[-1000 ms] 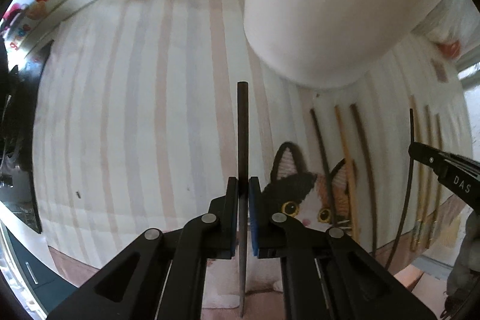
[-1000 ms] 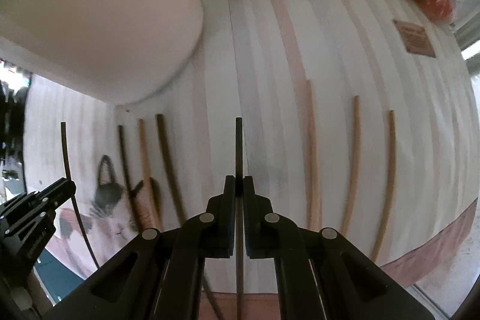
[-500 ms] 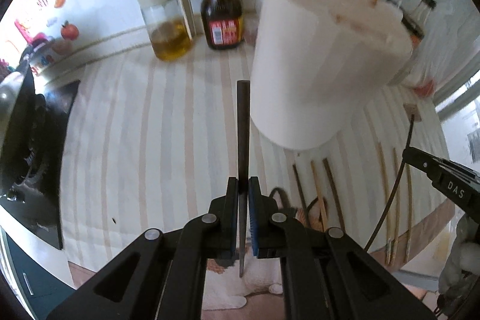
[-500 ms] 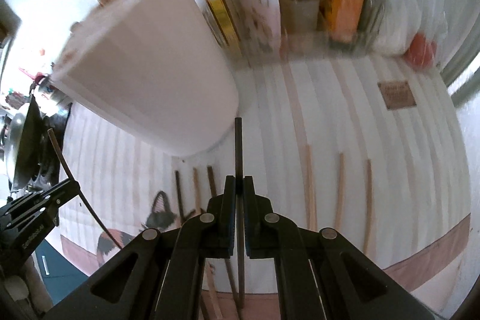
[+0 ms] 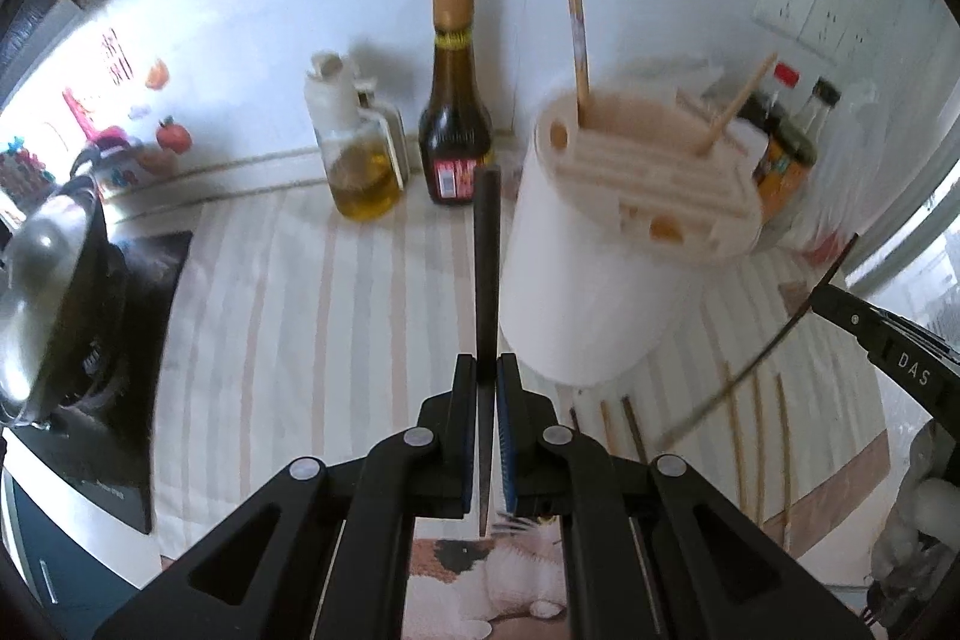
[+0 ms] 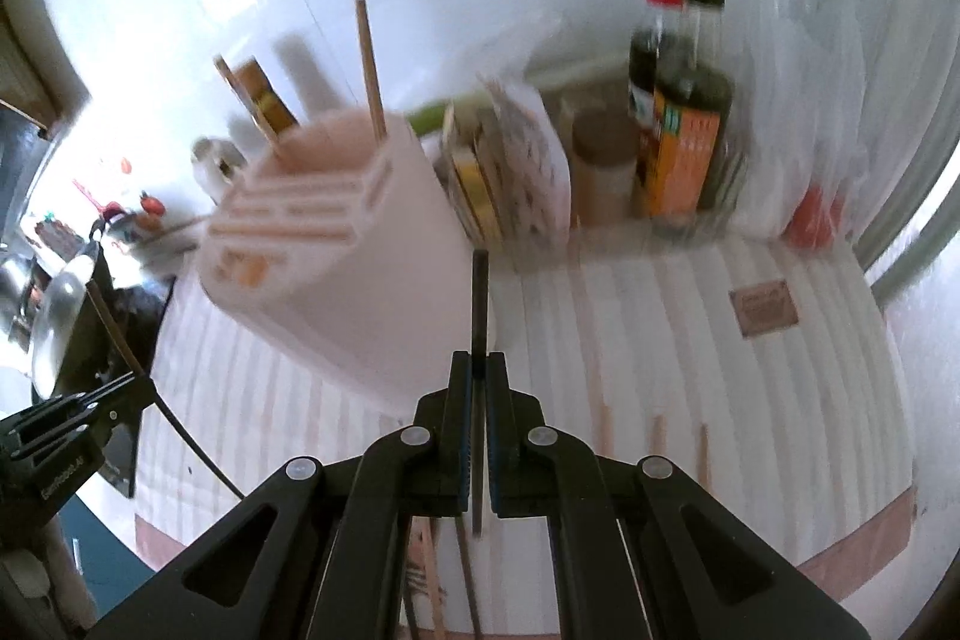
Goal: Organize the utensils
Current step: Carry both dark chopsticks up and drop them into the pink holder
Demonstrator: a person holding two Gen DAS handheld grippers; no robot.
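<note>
Each gripper is pinching one dark chopstick. Left gripper (image 5: 487, 373) has its jaws pressed onto the left dark chopstick (image 5: 486, 244), which runs straight forward along the fingers, tip just left of the white utensil holder (image 5: 606, 280) and below its rim, held off the counter. Right gripper (image 6: 474, 370) is clamped the same way on the right dark chopstick (image 6: 480, 304), tip just right of the holder's side wall, also in the air.

Utensil holder is a white tub with a slotted top, standing on the striped mat (image 5: 288, 340). Two light wooden chopsticks (image 5: 578, 52) stick up out of its slots, one upright, one tilted.

More loose chopsticks (image 5: 735, 436) lie flat on the mat in front of the holder, some dark, some light wood, roughly parallel.

Behind the holder against the wall: soy sauce bottle (image 5: 455, 112) and oil dispenser (image 5: 360, 148) to its left, more sauce bottles (image 6: 684, 112) to its right. A pot with a lid (image 5: 42, 304) sits on the stove well left of the holder. Right view is motion-blurred.
</note>
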